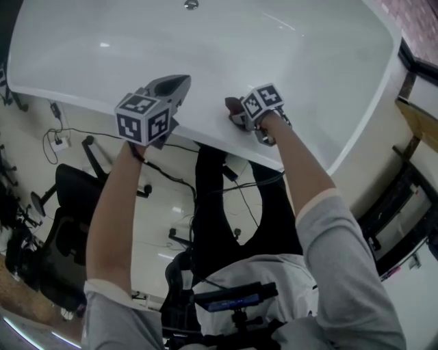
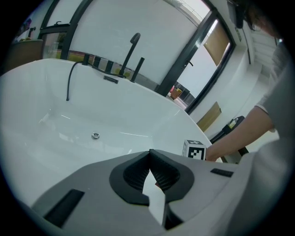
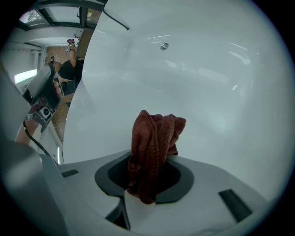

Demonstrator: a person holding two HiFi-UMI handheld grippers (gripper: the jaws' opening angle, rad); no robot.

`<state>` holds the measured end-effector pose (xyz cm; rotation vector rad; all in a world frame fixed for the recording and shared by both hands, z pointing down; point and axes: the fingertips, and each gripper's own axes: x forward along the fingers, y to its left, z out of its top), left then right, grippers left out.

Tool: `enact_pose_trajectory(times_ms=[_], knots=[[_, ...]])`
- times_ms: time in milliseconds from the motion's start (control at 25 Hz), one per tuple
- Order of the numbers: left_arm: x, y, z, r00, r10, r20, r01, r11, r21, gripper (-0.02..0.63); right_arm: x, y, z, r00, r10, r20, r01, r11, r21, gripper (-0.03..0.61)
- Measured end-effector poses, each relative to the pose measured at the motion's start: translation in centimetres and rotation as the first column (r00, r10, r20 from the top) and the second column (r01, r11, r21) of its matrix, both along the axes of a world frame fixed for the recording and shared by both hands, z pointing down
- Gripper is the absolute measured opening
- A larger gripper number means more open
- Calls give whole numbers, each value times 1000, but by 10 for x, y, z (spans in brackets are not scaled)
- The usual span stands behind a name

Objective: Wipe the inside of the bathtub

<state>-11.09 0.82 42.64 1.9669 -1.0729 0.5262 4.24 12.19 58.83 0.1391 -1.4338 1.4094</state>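
**Rust-red cloth pinched in the right hand-held gripper at the tub's near rim**

The cloth (image 3: 154, 138) is a bunched, rust-red terry rag. Its long axis runs along the jaws of the right hand-held gripper (image 3: 148, 159), from the pinch straight out toward the white inner wall. Its free end is folded over on itself at the far tip. The jaws are clamped on its lower part, and a short tail hangs out behind them. Whether the rag touches the wall cannot be told.

In the head view, this gripper sits at the near rim of the bathtub (image 1: 274, 48), pointing in over the basin. The left hand-held gripper (image 2: 150, 156) is just beside it over the same rim. Its jaws are pressed together at the tips with nothing between them.

The bathtub is glossy white. Its long axis lies across the top of the head view, and its near rim slants down to the right. A round metal drain (image 1: 191, 4) sits in its floor. In the left gripper view, a black tap (image 2: 130, 53) stands beyond the far rim, and a black hose (image 2: 69, 80) drops down the inner wall.
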Motion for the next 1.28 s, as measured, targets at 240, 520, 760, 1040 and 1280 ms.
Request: enact_pose_trajectory(times_ms=[240,520,760,1040,1280], knots=[[5,16,-19,1000,1,1,-1,1000,14,8,-31,1,-27,999,47,27,-47,998,33,117],[-7,33,-35,998,-64,14,64,998,13,8,-69,2,-63,985,113,131,-119,992,40,117],[-12,51,-89,998,-44,55,40,997,62,8,-70,6,-113,958,186,219,-205,976,67,118],[-34,55,-179,1000,16,27,-21,978,209,8,-73,-28,-254,824,302,479,-466,842,271,118],[-50,83,-254,999,49,-17,-41,952,303,8,-27,-21,-383,703,400,588,-699,541,468,120]])
